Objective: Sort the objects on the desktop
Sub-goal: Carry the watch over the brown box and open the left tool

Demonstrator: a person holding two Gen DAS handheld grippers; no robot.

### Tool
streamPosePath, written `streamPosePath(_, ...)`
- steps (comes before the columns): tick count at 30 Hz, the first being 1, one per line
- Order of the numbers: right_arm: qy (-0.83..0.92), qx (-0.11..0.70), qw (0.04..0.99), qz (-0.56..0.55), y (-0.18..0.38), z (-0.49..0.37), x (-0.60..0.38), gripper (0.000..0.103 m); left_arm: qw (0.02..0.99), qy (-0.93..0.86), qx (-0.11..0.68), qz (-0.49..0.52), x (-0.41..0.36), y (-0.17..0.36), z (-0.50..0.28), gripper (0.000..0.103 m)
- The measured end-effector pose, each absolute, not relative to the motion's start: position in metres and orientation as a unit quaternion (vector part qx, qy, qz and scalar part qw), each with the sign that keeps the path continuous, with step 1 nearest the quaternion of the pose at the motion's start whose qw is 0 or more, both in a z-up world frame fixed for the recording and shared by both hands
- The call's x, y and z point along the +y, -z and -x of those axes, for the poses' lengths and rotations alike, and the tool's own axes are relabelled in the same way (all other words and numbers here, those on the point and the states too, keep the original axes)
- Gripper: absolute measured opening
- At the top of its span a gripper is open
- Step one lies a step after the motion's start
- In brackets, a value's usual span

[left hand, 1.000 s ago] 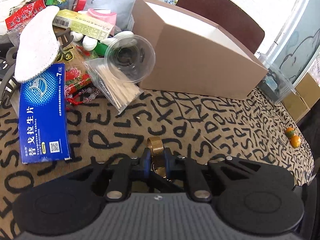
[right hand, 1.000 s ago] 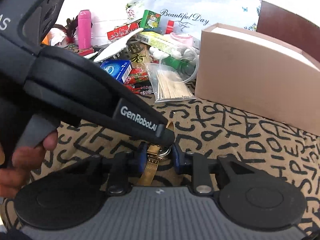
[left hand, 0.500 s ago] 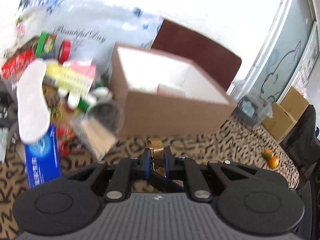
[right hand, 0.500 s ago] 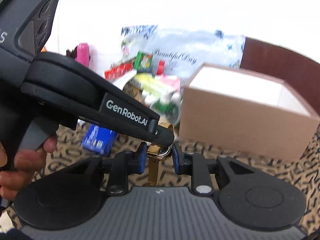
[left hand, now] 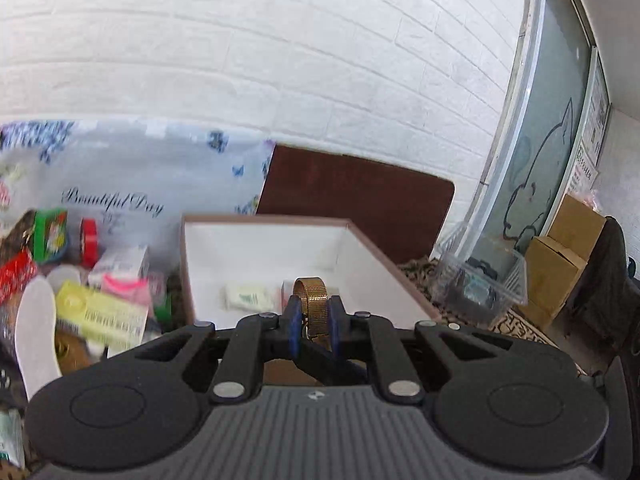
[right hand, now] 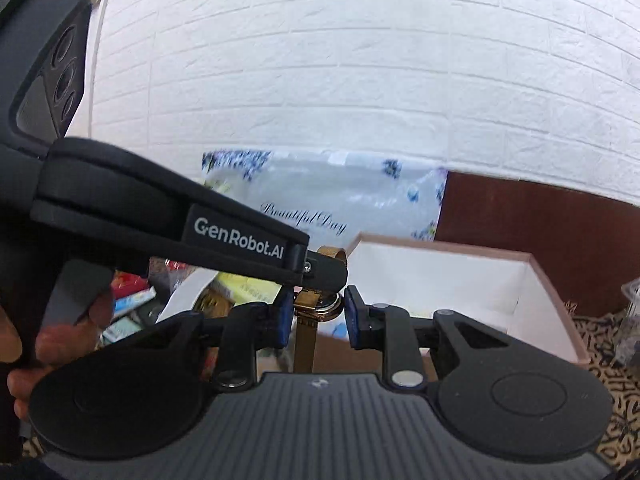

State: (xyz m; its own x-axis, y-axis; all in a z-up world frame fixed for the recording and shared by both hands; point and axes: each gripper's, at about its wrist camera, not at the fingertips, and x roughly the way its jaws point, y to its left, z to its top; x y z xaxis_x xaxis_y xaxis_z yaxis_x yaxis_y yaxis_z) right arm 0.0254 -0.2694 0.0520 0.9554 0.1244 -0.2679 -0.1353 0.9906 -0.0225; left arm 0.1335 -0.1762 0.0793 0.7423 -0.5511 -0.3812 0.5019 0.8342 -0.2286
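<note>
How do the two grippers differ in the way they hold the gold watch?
The left gripper pinches the mesh band of the gold watch; the right gripper grips its round case. The left gripper's pads stand closer together than the right gripper's. Both are shut on the same watch, in front of the open box.

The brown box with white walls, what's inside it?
Inside the brown box lies a pale packet and another small item, partly hidden by the gold watch and left tool. The near floor is covered.

1. A lived-in room, likely a home or small office, is showing: a white brick wall [left hand: 320, 60] is filling twelve o'clock.
2. Cardboard boxes [left hand: 560, 264] are stacking at three o'clock.
3. Household clutter [left hand: 100, 300] is crowding nine o'clock.
</note>
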Motion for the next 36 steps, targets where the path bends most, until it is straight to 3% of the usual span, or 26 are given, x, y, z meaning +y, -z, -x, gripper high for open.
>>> streamPosePath(17,-0.057,0.108,0.992,0.017,-0.096,-0.105,-0.317,0.026,0.938,0.279,0.193,0.065,-0.205,-0.107,-0.214,0.014)
streamPosePath(36,-0.065,0.225,0.972,-0.033,-0.001,-0.184,-0.349,0.026,0.908,0.266,0.315,0.071,-0.227,-0.010,-0.302,0.013)
